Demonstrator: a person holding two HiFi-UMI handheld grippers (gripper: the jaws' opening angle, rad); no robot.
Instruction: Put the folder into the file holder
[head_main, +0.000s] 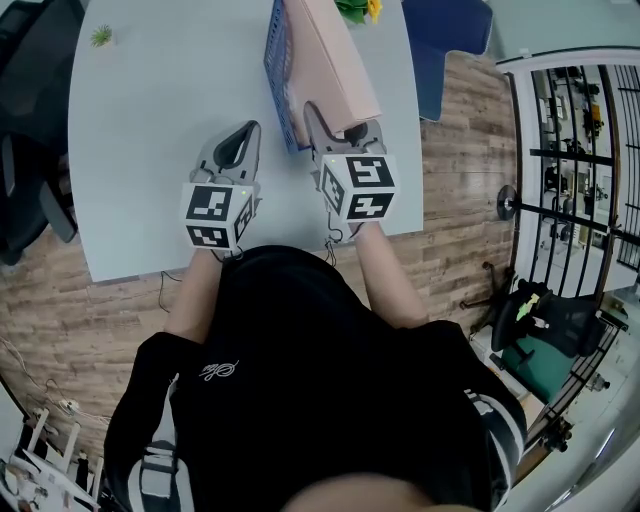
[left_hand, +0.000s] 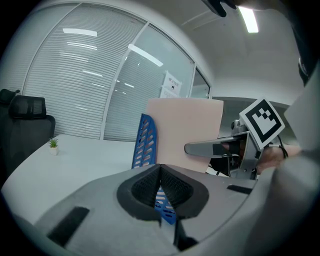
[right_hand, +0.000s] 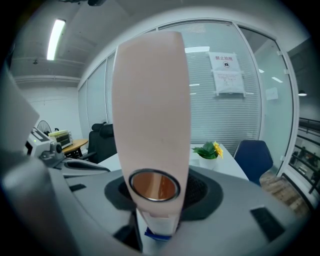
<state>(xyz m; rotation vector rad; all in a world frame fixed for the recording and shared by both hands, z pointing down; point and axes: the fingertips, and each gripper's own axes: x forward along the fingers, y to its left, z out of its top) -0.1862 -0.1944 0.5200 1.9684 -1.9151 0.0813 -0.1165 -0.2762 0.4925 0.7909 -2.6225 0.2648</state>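
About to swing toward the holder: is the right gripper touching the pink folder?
Touching. In the right gripper view, the spine of the pink folder sits clamped between the pads of the right gripper, with no gap on either side.

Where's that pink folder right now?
In the head view the pink folder stands at the top centre of the white table, clamped in the right gripper, with the blue file holder just to its left.

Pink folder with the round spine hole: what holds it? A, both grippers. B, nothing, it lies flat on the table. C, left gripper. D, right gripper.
D: the right gripper is shut on the pink folder, while the left gripper is shut on nothing.
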